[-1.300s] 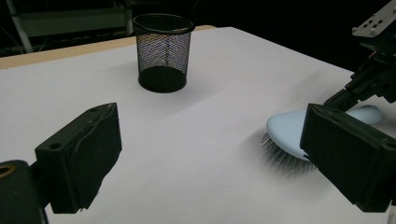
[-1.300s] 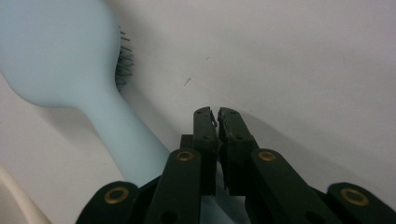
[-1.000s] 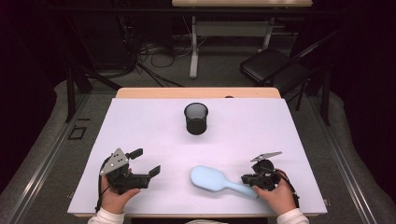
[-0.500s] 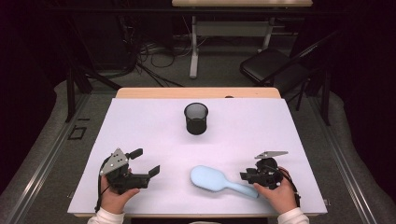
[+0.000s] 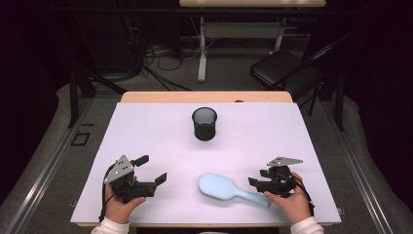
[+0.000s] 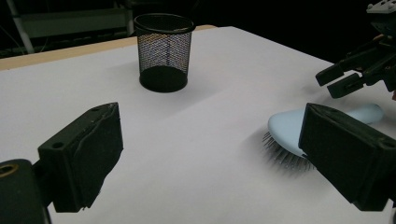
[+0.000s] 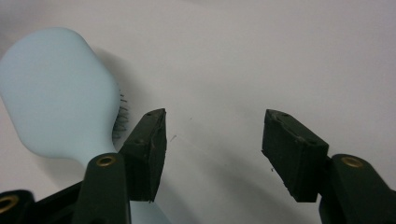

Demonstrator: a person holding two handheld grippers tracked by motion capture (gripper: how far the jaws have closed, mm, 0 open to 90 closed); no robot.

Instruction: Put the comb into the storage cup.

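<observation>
Fingers of right gripper (image 5: 254,183) just opened beside hairbrush (image 5: 229,189).

Two black handheld grippers, left gripper (image 5: 152,169) and right gripper (image 5: 257,182): blocky black pads, brass-coloured screws, grey three-cornered top plates, black trailing cables, white sleeve cuffs.

The table (image 5: 146,131) has a plain white top with a strip of pale wood showing along its far edge. A black mesh cup (image 5: 204,124) stands upright toward the far middle. Nearer the front, right of centre, a light blue hairbrush (image 5: 229,189) lies with its bristles apparently down, well apart from the cup.
</observation>
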